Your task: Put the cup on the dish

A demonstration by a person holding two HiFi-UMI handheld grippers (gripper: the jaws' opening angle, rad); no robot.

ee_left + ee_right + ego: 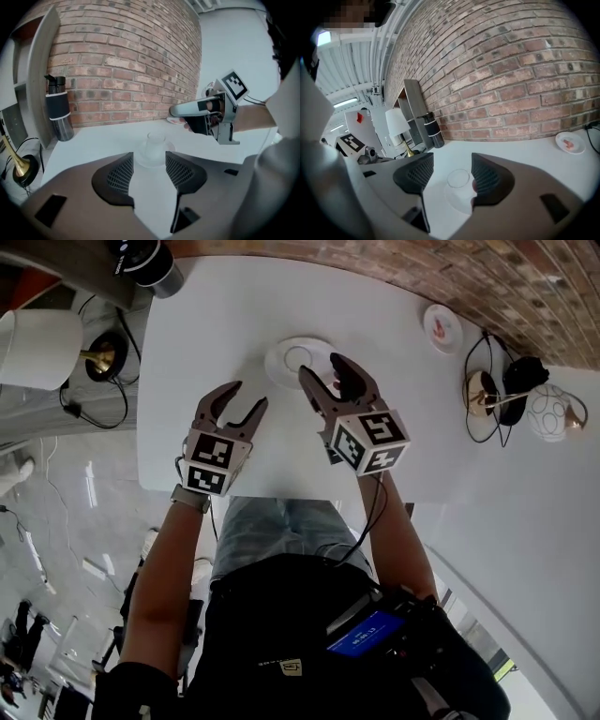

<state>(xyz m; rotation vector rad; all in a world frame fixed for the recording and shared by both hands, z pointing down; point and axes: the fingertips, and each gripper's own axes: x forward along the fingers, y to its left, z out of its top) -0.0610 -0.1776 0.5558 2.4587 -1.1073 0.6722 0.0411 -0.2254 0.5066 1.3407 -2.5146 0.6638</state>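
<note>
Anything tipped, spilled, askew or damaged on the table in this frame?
Nothing stands out. The clear cup stands upright on the white dish, with no spill visible on the table. The left hand-held gripper and the right hand-held gripper are both open and hold nothing.

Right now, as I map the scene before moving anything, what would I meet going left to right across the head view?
Lamp shade → bottle → left tongs → dish with the cup on it → small plate → round patterned object. The right tongs overlap the dish, so they are left out.
</note>
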